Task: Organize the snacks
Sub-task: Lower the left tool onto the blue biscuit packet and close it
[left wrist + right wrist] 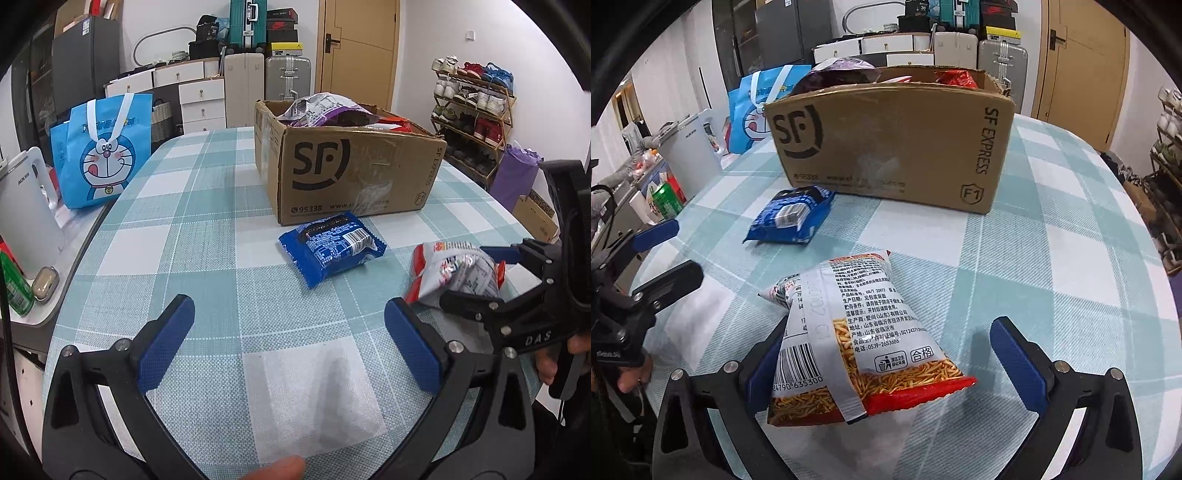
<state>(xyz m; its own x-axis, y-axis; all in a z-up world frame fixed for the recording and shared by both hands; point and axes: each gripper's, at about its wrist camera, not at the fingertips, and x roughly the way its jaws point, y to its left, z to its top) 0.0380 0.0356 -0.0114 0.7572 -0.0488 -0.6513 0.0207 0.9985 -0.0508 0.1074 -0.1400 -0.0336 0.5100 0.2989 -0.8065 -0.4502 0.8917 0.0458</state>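
A white and red bag of crispy sticks [857, 325] lies on the checked tablecloth [1052, 258], back side up. My right gripper [892, 332] is open around it, the left finger against the bag's edge and the right finger well clear. In the left wrist view the same bag [450, 266] sits between the right gripper's [469, 275] fingers. A blue biscuit packet [332, 247] lies in front of the SF cardboard box [354, 173], which holds purple and red snack bags. My left gripper [288, 314] hovers open over bare cloth, short of the blue packet.
A blue cartoon tote bag [103, 155], a white kettle [26, 218] and a green can [14, 288] stand on the counter to the left. A shoe rack [476, 110] stands at the right, with drawers and suitcases behind the table.
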